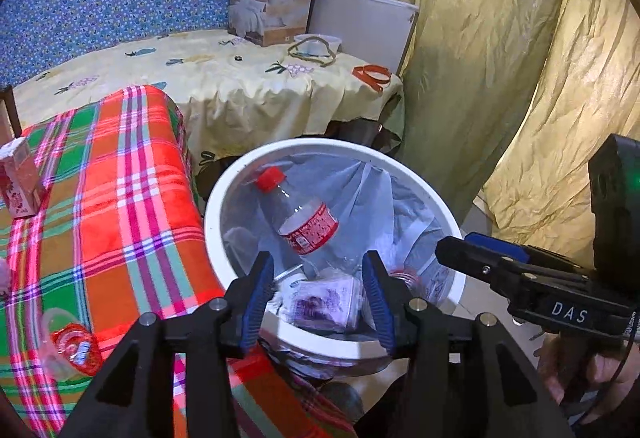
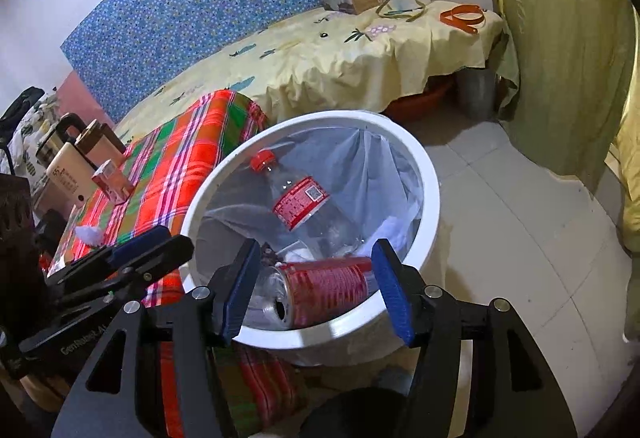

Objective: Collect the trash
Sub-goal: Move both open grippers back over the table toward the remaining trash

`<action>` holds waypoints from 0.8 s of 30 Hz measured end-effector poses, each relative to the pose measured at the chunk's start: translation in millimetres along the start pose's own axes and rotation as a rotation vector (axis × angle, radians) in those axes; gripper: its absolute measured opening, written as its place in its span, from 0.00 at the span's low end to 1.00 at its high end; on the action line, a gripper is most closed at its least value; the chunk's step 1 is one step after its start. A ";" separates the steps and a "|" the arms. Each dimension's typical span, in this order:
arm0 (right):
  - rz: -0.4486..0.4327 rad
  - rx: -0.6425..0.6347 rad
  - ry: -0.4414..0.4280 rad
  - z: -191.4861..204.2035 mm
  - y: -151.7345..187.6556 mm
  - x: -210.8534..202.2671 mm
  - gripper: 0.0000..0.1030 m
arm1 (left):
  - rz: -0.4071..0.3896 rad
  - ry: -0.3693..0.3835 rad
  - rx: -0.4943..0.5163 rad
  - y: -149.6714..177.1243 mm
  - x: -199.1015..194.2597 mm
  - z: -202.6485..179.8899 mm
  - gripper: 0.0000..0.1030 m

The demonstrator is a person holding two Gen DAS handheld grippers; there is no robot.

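Both claws gape empty over the white round plastic bin (image 1: 224, 198).
Left gripper (image 1: 318, 292) sits nearer the red-labelled crumpled wrapper (image 1: 74, 352), down-left by the plaid blanket's (image 1: 132, 174) near edge; right gripper (image 2: 316, 288) farther.

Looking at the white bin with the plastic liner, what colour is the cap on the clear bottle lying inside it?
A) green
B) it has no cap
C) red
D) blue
C: the clear bottle lying inside the white bin carries a red cap at its upper end, matching its red label; the right wrist view shows the same.
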State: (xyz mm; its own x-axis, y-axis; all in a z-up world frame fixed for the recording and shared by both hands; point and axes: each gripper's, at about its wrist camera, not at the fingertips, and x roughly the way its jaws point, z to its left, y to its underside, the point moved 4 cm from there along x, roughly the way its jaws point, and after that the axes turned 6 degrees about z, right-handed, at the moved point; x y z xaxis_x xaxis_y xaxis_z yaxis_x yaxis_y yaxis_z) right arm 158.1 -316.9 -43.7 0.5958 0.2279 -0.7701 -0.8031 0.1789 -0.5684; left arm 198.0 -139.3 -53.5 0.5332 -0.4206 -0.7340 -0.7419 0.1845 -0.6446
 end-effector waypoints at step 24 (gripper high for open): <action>-0.060 -0.138 -0.068 62.3 17.9 -30.0 0.58 | -0.106 -0.071 -0.088 35.5 -75.4 32.8 0.46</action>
State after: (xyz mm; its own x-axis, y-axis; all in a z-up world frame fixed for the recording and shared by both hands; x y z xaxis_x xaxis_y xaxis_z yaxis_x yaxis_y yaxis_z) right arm 126.3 -260.9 -12.7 0.6382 0.2855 -0.7150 -0.7568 0.0623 -0.6506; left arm 144.8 -71.9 -28.0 0.6355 -0.3688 -0.6784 -0.7112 0.0626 -0.7002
